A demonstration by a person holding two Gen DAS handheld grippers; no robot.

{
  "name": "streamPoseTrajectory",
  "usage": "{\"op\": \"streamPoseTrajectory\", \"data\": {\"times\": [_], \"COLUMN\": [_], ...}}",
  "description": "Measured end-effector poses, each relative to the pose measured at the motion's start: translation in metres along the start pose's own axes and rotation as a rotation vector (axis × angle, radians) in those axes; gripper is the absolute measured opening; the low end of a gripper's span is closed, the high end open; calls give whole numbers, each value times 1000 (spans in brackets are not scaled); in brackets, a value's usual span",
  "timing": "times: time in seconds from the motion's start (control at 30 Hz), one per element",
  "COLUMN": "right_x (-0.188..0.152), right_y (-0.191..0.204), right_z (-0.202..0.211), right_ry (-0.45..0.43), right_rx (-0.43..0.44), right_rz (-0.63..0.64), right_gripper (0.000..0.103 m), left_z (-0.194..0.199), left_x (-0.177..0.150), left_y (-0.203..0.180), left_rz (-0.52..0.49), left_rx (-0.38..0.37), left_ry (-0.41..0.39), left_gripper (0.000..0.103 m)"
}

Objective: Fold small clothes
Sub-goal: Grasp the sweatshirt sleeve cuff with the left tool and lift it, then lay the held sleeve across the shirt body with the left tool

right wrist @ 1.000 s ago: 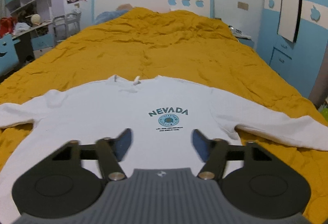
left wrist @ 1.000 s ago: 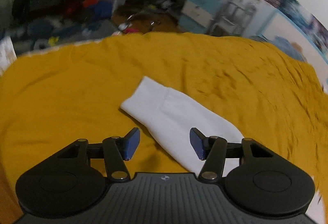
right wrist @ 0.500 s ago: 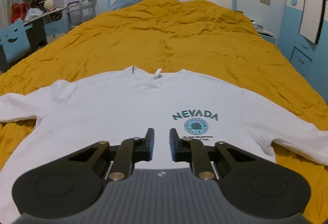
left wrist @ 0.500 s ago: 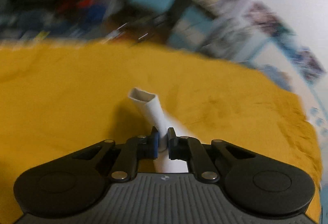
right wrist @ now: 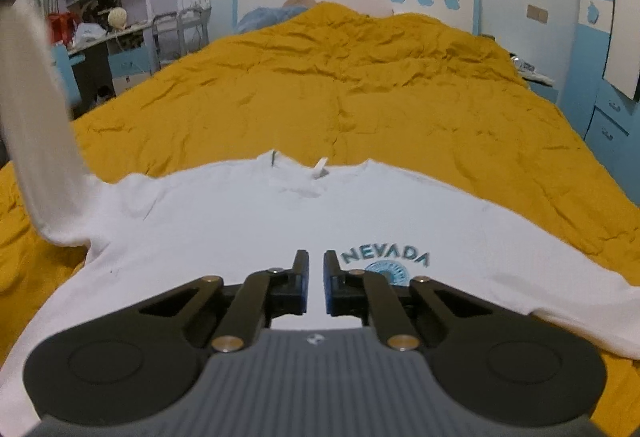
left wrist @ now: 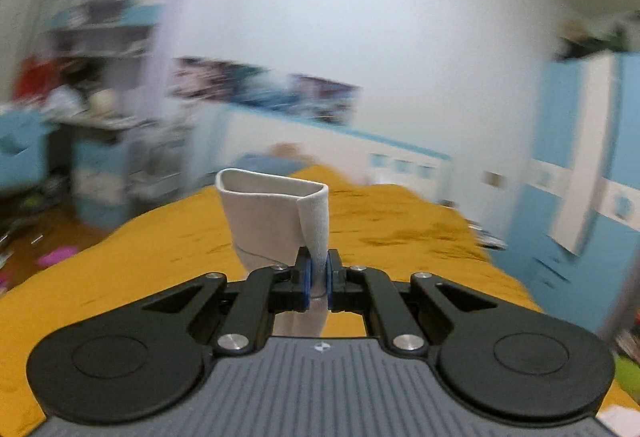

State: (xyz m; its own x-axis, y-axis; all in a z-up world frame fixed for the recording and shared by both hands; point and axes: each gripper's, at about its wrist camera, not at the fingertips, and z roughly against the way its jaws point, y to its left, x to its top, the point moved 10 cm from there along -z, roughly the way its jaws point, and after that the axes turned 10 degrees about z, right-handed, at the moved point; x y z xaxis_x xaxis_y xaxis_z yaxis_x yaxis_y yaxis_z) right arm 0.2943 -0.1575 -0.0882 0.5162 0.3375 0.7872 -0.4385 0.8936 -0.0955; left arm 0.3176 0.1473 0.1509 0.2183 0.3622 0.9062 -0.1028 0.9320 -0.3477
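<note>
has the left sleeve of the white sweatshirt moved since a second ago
Yes. The left sleeve lay flat on the yellow bedspread; now it is lifted clear of it, its cuff up against the far wall, clamped in the left hand-held gripper.

Bare yellow bedspread (right wrist: 360, 85) beyond the sweatshirt (right wrist: 248, 221); raised sleeve (right wrist: 36, 109) at left.

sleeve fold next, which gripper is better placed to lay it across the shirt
Left. The left gripper is shut on the sleeve near its cuff, lifted off the yellow bedspread. The right gripper is shut with nothing between its pads, low over the shirt front.
</note>
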Motion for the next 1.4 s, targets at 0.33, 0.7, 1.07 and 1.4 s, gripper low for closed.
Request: {"op": "streamPoseTrajectory", "data": {"times": [0.33, 0.7, 1.07, 1.4], "right_x": [-26, -80, -78, -99], "right_y": [-71, -121, -122, -124], "right_z": [27, 28, -3, -58], "right_ry": [-10, 68, 78, 211], "right_rx": [-100, -157, -9, 5], "right_rz": [-99, -187, -387, -486], "right_gripper": [2, 3, 27, 15], "left_z": [-80, -107, -73, -137], "left_x": [-157, -369, -270, -209], "left_y": [-141, -140, -34, 147], "left_rz": [-27, 8, 24, 182], "left_rx": [-224, -237, -197, 143], "left_ry": [284, 841, 685, 572], "left_gripper": [6, 41, 59, 59]}}
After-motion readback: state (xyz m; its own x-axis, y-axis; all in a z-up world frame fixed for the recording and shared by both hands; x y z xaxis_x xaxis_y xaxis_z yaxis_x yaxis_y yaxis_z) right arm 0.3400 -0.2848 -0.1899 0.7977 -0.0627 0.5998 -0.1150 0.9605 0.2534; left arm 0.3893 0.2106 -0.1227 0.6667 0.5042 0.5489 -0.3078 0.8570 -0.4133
